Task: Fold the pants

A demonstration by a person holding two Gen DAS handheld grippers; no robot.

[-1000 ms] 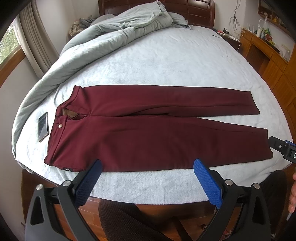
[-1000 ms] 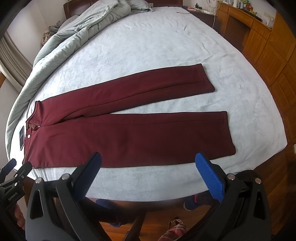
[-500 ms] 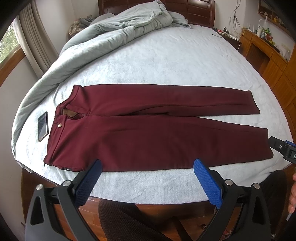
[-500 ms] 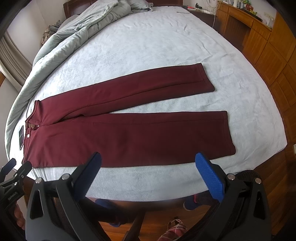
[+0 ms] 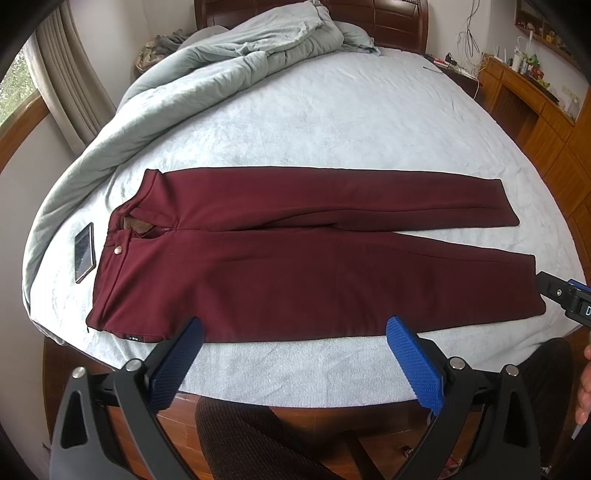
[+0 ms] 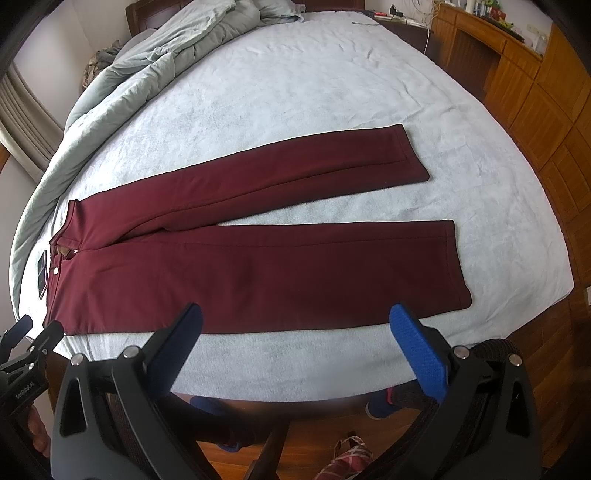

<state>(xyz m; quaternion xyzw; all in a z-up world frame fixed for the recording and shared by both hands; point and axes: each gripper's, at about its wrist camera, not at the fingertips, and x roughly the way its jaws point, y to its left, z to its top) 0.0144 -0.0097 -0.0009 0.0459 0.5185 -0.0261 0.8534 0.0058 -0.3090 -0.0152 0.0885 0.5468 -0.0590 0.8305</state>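
In the left wrist view, the maroon pants lie flat and unfolded across the near part of the bed, waistband to the left and both legs running out to the right, the hems slightly apart. The waist is open, showing a brown lining and a metal button. A smartphone lies on the light blue sheet just beside the waistband, on its left. A grey-green duvet is bunched along the far left side of the bed, up toward the dark wooden headboard. The left claw hangs over the near edge of the bed with its blue-padded fingers spread wide, holding nothing; the tips sit just short of the lower trouser leg. The tip of the right claw shows at the right edge, near the lower hem.

In the right wrist view, the pants appear with the legs forking apart toward the right, the farther leg angled up and away. The right claw is likewise spread wide and empty, its fingers near the lower leg's near edge. The left claw shows at the lower left, close to the waistband corner. Wooden cabinets line the room's right side.
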